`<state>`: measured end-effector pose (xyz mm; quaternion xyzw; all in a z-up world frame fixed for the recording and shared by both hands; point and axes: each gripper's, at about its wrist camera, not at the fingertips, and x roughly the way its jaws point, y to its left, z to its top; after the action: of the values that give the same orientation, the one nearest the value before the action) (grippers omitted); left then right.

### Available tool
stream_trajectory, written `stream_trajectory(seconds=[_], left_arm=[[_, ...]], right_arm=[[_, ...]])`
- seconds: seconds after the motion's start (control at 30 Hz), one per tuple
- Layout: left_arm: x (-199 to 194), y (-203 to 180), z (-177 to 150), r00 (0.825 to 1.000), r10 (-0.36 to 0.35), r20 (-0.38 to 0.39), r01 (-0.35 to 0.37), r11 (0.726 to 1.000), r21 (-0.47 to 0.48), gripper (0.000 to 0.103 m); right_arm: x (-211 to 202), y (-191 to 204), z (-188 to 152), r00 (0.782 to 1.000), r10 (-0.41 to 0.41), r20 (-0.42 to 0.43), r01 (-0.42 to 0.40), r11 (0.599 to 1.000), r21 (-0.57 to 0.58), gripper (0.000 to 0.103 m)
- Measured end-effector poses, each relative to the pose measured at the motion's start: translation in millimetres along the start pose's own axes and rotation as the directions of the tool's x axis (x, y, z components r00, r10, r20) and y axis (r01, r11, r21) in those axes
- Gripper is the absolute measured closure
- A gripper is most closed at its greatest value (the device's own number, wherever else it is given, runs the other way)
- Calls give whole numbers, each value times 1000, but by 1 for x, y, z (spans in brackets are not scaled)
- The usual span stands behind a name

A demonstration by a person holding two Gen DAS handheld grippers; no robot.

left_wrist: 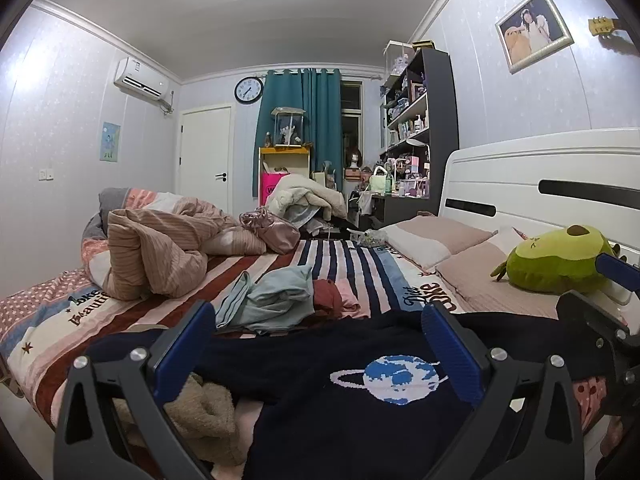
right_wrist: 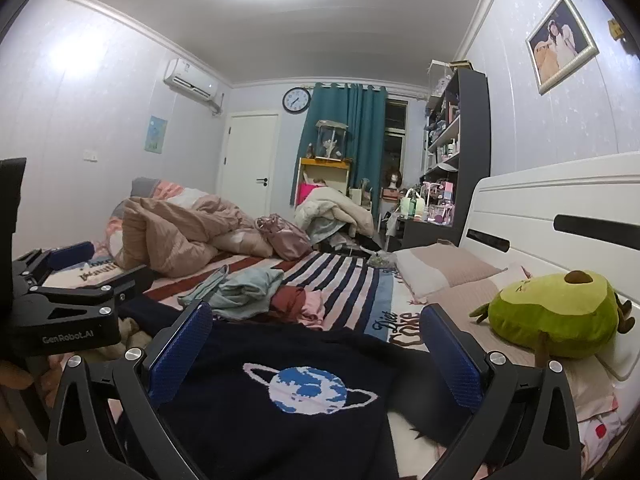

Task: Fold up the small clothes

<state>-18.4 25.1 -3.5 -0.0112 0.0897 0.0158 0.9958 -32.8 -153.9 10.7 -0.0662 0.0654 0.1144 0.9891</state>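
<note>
Sweater, navy with a planet design, lies spread across the bottom centre of both views on the striped bed, with left gripper and right gripper both released above it, seemingly poised to fold.

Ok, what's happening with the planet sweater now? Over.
Both jaws open, empty. Planet sweater flat on bed, unfolded. Clothes pile lies beyond it.

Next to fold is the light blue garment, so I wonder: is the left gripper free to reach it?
Probably yes. The left gripper is open and holds nothing, and the light blue garment lies straight ahead, past the navy planet sweater, with nothing standing between.
</note>
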Motion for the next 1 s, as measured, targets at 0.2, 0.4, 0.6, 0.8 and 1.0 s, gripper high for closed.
stream_trajectory(seconds=[0.2,0.4,0.6,0.8,1.0], left_arm=[[-1,-2,-1,1000,-12,10,12,1000,19,1],[0,-3,-1,1000,-13,3,13,1000,17,1],[3,-3,-1,1000,-9,0,9,1000,15,1],[6,3,-1,1000,-4,-7,4,1000,1,1],[7,10,-2,1000,14,1,-14,1000,-7,1]], right_arm=[[1,-2,-1,1000,-6,-8,6,1000,-7,0],[0,-5,-1,1000,-17,-18,17,1000,2,0],[2,-7,-1,999,-20,-25,20,1000,1,0],[4,-8,-3,999,-11,-30,11,1000,11,0],[6,-8,-1,1000,1,-19,0,1000,28,0]])
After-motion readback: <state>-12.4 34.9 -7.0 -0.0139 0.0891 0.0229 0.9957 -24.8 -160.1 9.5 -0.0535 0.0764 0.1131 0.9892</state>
